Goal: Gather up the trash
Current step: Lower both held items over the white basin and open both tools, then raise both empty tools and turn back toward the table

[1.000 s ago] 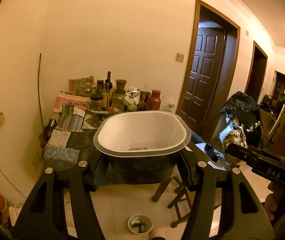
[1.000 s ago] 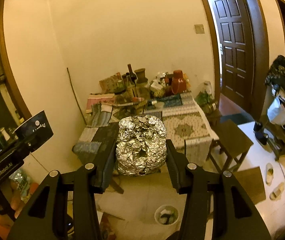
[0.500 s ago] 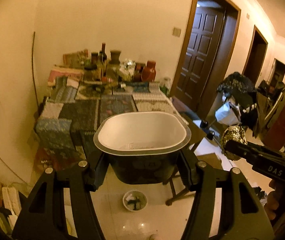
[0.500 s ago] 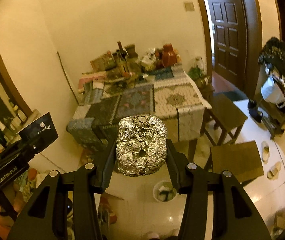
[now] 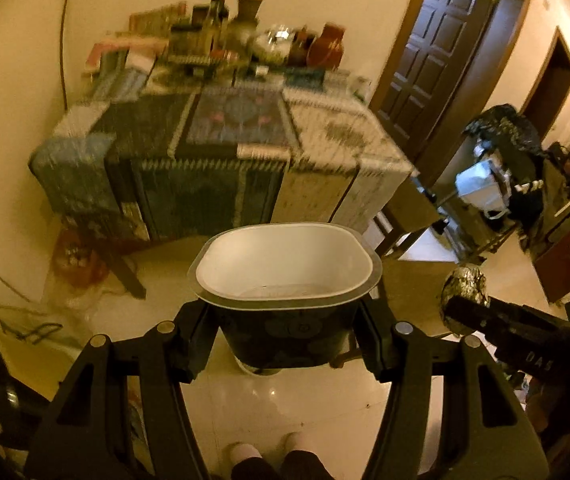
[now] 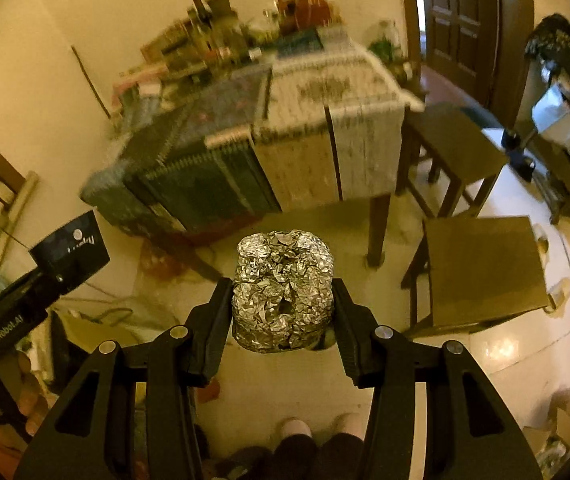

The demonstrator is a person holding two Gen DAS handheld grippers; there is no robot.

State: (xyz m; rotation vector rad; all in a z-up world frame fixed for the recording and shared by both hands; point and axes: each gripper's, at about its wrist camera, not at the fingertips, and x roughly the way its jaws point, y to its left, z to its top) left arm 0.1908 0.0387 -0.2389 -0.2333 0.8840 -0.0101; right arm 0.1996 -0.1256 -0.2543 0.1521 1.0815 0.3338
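Both tongs carry trash. Left gripper (image 5: 285, 336) is clamped on a dark cup w/ white inside (image 5: 285, 276), pads pressing its sides below the rim; cup upright, mouth open, held in the air over pale tile floor (image 5: 285, 404). Right gripper (image 6: 283, 312) is closed on a crumpled foil ball (image 6: 283, 292), fingers pinching both flanks, also in the air over the floor. Foil ball also shows at right edge of left view, beside the cup. Both point steeply down. Person's feet (image 6: 317, 428) visible at bottom betw. the fingers. Beyond: table w/ patterned cloths (image 5: 221, 148), bottles & jars (image 5: 245, 28) at its far end by the wall, blurred. Wooden stools (image 6: 485, 264) right of table; dark door (image 5: 441, 44) behind.
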